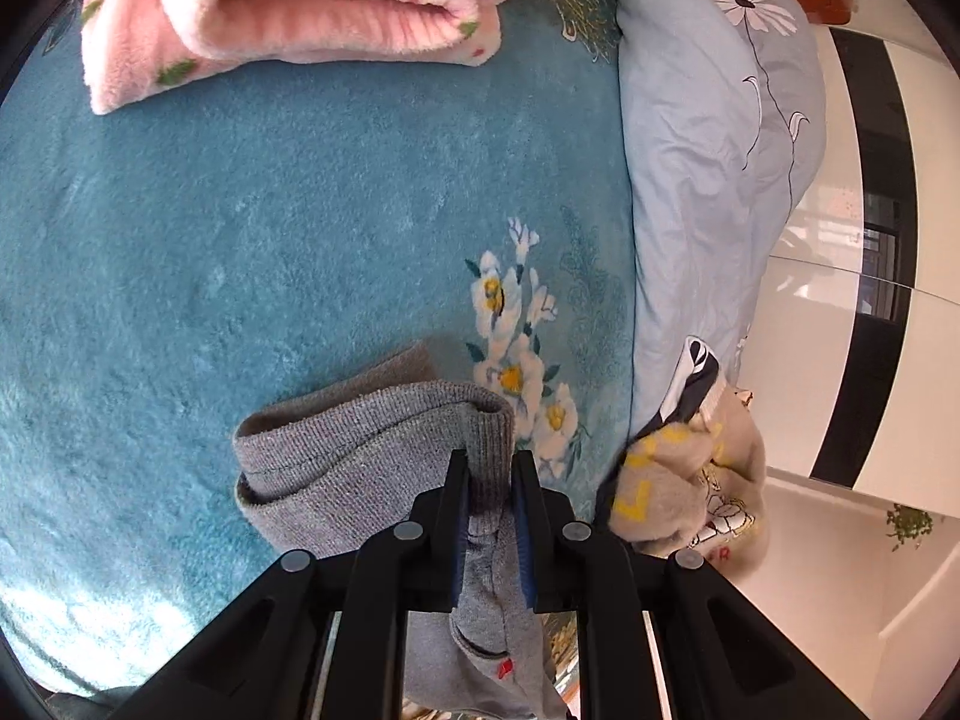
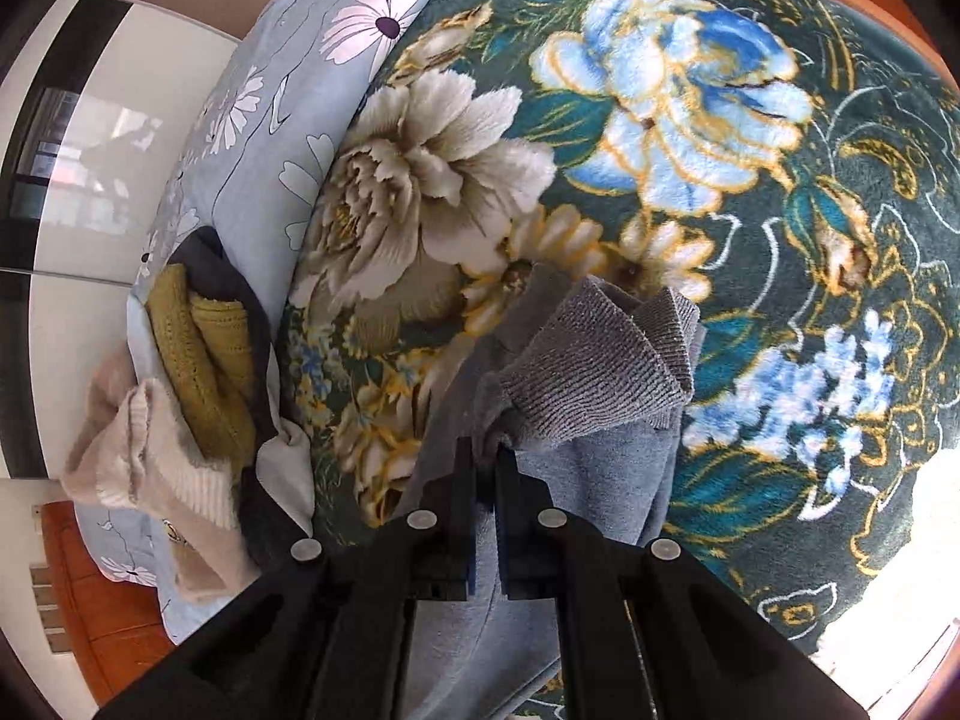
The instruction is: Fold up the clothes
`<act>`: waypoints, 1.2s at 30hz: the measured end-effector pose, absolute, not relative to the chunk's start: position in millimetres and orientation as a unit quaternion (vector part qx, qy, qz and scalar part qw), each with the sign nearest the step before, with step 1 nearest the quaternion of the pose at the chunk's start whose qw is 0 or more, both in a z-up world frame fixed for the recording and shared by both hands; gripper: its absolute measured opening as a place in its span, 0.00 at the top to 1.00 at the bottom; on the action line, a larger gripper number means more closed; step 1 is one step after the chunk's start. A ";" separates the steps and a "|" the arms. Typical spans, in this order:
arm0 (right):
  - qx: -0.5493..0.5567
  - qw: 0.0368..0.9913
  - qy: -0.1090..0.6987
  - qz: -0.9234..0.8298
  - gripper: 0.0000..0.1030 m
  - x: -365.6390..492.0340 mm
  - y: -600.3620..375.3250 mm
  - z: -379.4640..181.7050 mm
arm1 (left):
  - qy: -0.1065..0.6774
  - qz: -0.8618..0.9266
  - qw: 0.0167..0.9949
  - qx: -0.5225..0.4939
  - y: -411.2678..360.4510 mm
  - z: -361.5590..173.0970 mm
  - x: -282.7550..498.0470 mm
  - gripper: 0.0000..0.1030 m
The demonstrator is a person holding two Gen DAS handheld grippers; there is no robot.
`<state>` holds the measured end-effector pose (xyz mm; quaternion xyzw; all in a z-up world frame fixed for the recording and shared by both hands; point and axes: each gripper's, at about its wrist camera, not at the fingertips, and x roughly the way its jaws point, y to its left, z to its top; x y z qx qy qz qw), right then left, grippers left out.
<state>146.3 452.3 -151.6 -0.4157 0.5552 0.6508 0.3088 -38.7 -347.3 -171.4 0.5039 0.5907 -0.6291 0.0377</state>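
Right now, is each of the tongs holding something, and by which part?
Both hold the grey knit garment. The left tongs pinch its ribbed edge; the right tongs pinch bunched fabric beside its ribbed cuff.

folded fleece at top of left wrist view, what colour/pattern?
Pink fleece with small green leaf and red specks; left wrist view shows it best.

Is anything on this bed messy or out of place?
Yes: a heap of unfolded clothes lies crumpled on the pale blue quilt, unlike the neatly folded pink garment. The grey sweater is bunched only because the left gripper and right gripper pinch it mid-fold.
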 end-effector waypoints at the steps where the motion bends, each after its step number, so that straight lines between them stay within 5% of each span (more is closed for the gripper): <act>1: -0.416 0.310 0.558 0.647 0.93 142.6 453.1 -155.2 | 0.589 -0.630 0.036 0.504 -345.0 -172.7 -43.0 0.86; 5: -0.406 0.295 0.569 0.652 0.92 135.5 453.3 -166.2 | 0.588 -0.633 0.019 0.502 -333.5 -174.8 -54.7 0.82; 10: -0.382 0.258 0.559 0.689 0.58 137.1 454.5 -160.2 | 0.588 -0.649 -0.031 0.481 -319.2 -161.7 -61.5 0.61; 18: -0.345 0.255 0.550 0.717 0.55 193.8 466.7 -162.8 | 0.495 -0.708 -0.034 0.502 -308.3 -155.1 -18.1 0.39; 22: -0.336 0.263 0.551 0.717 0.51 231.4 469.4 -191.1 | 0.439 -0.729 -0.006 0.526 -308.4 -167.7 13.8 0.39; 30: -0.307 0.245 0.623 0.676 0.46 239.3 470.3 -230.2 | 0.554 -0.664 0.041 0.500 -322.0 -230.7 33.2 0.39; 31: -0.306 0.244 0.623 0.678 0.39 236.5 470.3 -229.9 | 0.547 -0.670 0.046 0.500 -321.3 -231.1 30.5 0.39; 34: -0.312 0.247 0.612 0.683 0.39 225.7 469.4 -227.6 | 0.496 -0.701 0.064 0.508 -314.1 -224.8 21.1 0.41; 36: -0.317 0.253 0.608 0.683 0.39 220.8 467.9 -225.5 | 0.452 -0.723 0.079 0.516 -307.7 -218.1 14.2 0.52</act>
